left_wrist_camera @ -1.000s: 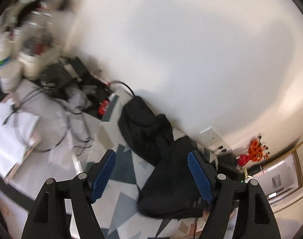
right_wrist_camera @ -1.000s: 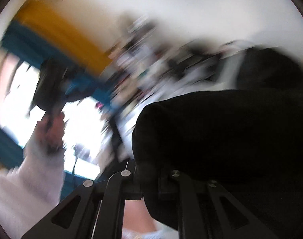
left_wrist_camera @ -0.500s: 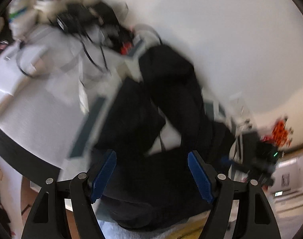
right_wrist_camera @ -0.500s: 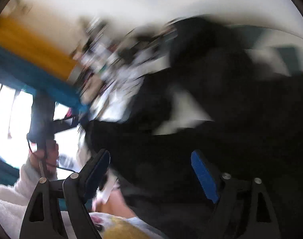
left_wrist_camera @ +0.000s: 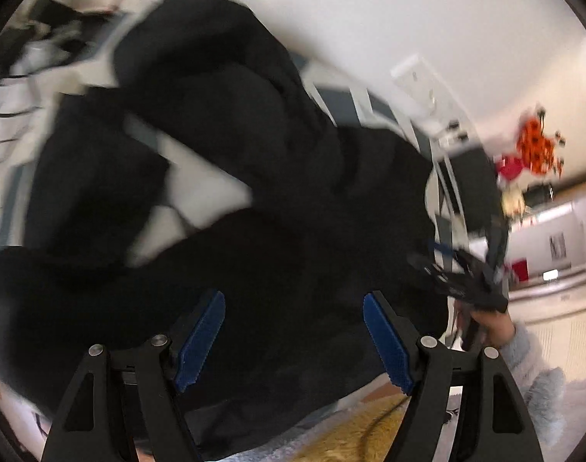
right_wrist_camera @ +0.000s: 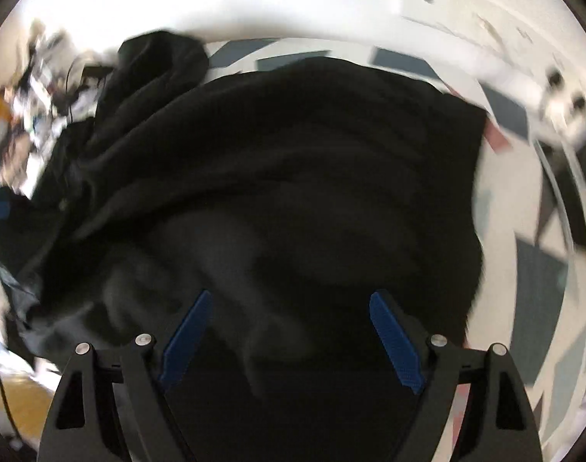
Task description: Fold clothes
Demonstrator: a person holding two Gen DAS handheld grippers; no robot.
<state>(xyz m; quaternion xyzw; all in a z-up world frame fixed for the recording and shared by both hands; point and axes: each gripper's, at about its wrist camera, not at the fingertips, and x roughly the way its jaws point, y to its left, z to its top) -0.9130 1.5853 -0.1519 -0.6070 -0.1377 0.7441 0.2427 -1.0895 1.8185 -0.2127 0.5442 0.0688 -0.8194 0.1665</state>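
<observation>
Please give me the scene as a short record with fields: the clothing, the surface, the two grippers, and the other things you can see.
clothing: crumpled black fabric garment, spread loosely, not folded
surface: table with a grey and white geometric-patterned cover, under the garment
left gripper: jaws apart over the garment, nothing between the blue pads
right gripper: jaws apart over the garment, holding nothing
clutter: blurred cables and small items at the far end of the table
background: white wall

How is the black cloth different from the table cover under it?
The black cloth is one plain dark colour; the table cover is white with grey-blue shapes. The cloth is bunched and wrinkled; the cover lies flat. The cloth lies on top, hiding much of the cover. Both are fabric on the same table.
</observation>
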